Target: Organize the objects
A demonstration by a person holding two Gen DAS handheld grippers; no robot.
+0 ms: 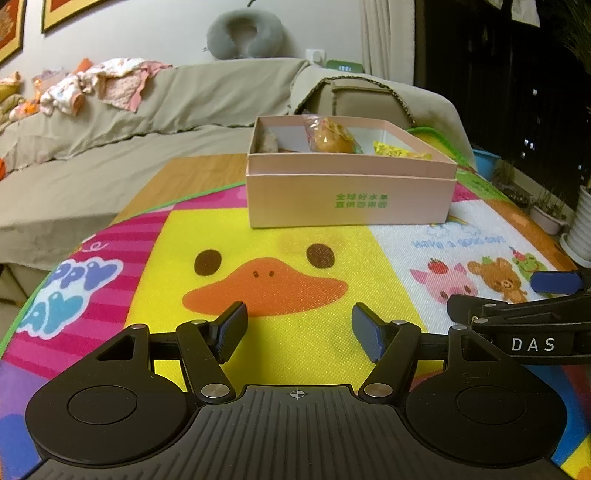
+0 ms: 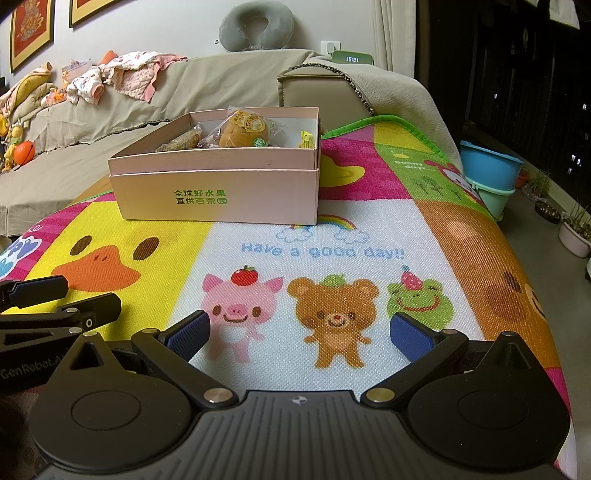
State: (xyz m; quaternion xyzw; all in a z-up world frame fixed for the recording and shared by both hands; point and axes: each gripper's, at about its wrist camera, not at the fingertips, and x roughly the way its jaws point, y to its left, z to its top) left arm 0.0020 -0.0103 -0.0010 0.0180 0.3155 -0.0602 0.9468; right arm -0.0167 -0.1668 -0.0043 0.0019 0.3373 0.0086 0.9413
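Note:
A pink cardboard box (image 1: 351,199) with green print stands on the cartoon play mat (image 1: 295,332), ahead of both grippers; it also shows in the right wrist view (image 2: 218,199). Inside it lie a wrapped bun (image 2: 240,133), a brownish wrapped snack (image 2: 181,142) and a yellow packet (image 2: 306,140); the bun (image 1: 328,138) and yellow packet (image 1: 391,150) show in the left wrist view too. My left gripper (image 1: 299,330) is open and empty above the duck picture. My right gripper (image 2: 301,330) is open and empty above the pig and bear pictures, to the right of the left one.
A grey-covered sofa (image 1: 110,122) with loose clothes (image 2: 122,75) runs behind and to the left of the mat. Stacked blue and green tubs (image 2: 487,177) and plant pots (image 2: 574,236) stand on the floor at the right. A neck pillow (image 2: 255,26) rests on the sofa back.

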